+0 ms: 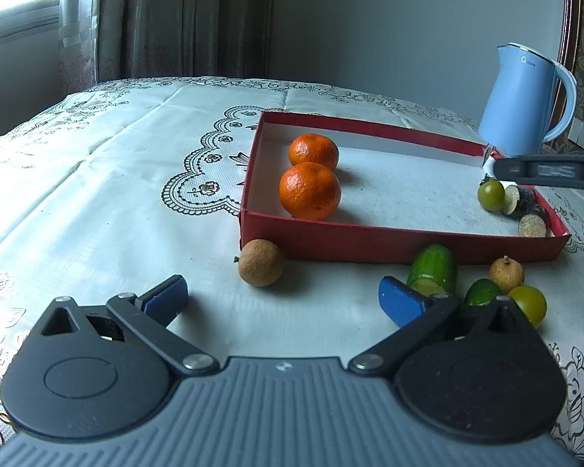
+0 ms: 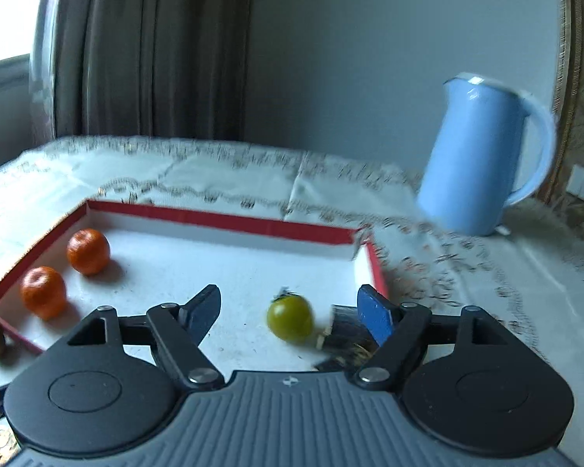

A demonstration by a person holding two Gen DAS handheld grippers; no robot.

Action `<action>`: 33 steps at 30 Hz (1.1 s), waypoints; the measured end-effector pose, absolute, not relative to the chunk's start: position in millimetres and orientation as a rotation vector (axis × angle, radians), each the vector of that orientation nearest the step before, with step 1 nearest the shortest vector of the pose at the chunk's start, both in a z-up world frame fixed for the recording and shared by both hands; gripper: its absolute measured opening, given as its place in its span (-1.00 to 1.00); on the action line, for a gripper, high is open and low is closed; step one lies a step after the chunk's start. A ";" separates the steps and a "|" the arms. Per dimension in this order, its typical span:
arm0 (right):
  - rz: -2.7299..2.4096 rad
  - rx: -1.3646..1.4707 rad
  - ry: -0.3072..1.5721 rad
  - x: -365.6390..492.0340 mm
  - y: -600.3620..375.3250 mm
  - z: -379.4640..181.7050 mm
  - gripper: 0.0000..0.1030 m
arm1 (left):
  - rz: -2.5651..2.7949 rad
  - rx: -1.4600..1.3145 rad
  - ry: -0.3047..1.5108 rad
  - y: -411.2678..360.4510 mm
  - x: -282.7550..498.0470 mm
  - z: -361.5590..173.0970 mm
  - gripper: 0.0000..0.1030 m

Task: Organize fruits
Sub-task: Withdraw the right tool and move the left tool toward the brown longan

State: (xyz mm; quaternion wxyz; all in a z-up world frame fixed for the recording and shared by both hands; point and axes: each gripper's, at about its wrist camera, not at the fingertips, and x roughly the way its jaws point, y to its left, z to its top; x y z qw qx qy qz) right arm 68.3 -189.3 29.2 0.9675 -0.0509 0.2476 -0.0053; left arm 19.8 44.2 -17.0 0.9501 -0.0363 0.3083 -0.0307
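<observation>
While right tongs (image 2: 288,311) gape, empty | green tomato (image 2: 290,317) lies between, seemingly untouched

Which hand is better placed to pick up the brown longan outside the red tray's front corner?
Probably left. The left gripper is open, with the longan just ahead; the right gripper is over the red tray.

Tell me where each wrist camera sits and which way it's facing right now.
Left wrist: low over the tablecloth, facing the red tray's near wall; its own open fingers frame a longan and cucumber piece; the right gripper's finger shows at right.
Right wrist: over the tray's right end, facing the green tomato; its own open fingers show.
Shared: the tray, two oranges, blue kettle.
</observation>
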 end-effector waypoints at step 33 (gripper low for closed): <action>-0.112 0.048 0.645 -2.1 -257.5 -19.6 0.85 | -0.068 -0.091 0.614 59.4 -2.6 -14.0 1.00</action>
